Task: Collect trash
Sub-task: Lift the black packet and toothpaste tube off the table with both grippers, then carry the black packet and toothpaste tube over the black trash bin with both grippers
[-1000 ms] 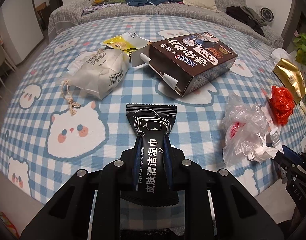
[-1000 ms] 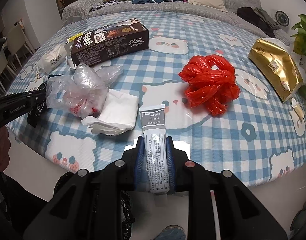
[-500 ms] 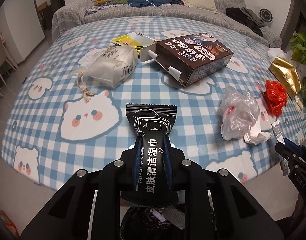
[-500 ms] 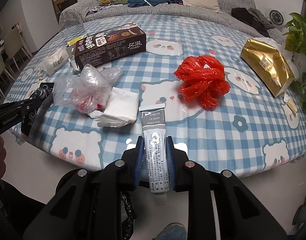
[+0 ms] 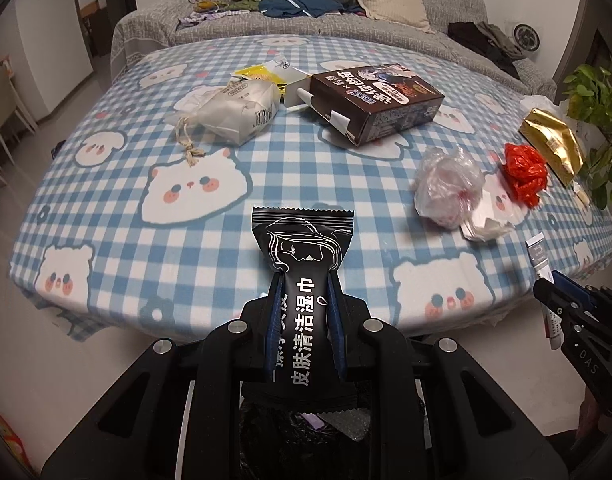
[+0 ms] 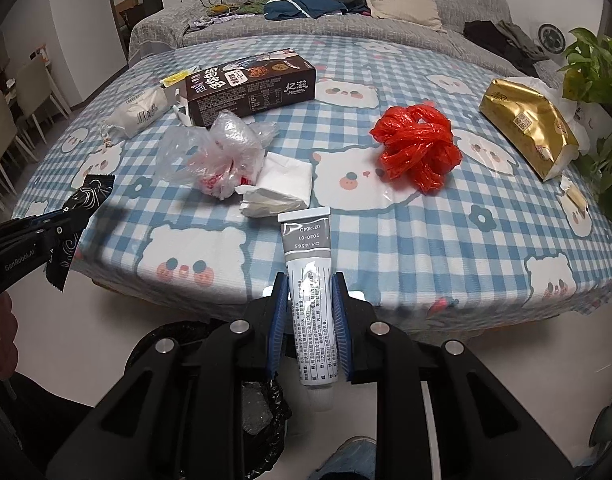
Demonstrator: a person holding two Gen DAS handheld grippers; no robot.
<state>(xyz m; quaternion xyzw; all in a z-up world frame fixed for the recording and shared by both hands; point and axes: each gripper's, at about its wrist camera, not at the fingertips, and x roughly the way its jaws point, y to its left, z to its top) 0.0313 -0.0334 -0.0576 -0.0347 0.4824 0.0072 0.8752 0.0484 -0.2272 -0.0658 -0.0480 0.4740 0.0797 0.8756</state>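
The left gripper (image 5: pixel 304 280) is clamped on a flat black foil wet-wipe sachet (image 5: pixel 302 248), whose lower end is hidden behind the gripper body. The right gripper (image 6: pixel 309 280) is clamped on a grey-and-white squeeze tube (image 6: pixel 310 280); its cap end is partly cut off by the jaws. Both are held off the near edge of the blue checked tablecloth (image 6: pixel 425 240). At 6 o'clock below each gripper, a black-lined bin (image 6: pixel 262 412) shows only in slivers; its contents cannot be made out.

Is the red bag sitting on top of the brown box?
No, the red bag lies on the tablecloth by itself, well apart from the brown box.
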